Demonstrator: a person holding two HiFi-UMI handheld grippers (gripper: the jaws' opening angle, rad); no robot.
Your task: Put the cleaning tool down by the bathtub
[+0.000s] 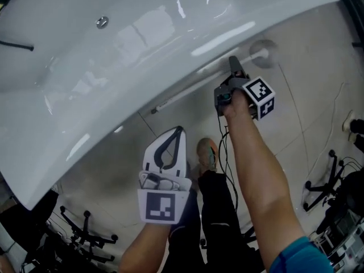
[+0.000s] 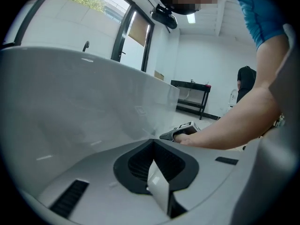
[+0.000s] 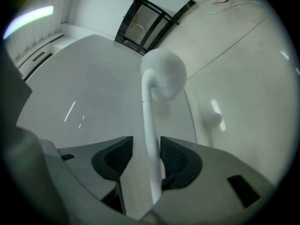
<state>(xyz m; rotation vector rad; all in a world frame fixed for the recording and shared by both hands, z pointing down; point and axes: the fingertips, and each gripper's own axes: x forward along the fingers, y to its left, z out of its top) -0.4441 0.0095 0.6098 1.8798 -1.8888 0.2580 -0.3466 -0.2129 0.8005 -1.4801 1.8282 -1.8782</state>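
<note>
Cleaning tool sits in right hand-held gripper (unclamped).

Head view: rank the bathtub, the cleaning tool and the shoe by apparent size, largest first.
1. bathtub, fills most of the upper half.
2. cleaning tool, longer than the shoe though much thinner.
3. shoe, smallest.

I'm working over a pale, glossy tiled floor crossed by thin grout lines, with black wheeled stands crowding the lower left and lower right corners of the head view. In the left gripper view, a dark-framed window with greenery behind it fills the upper left. White walls run to a black metal table at centre right, under a ceiling light.
</note>
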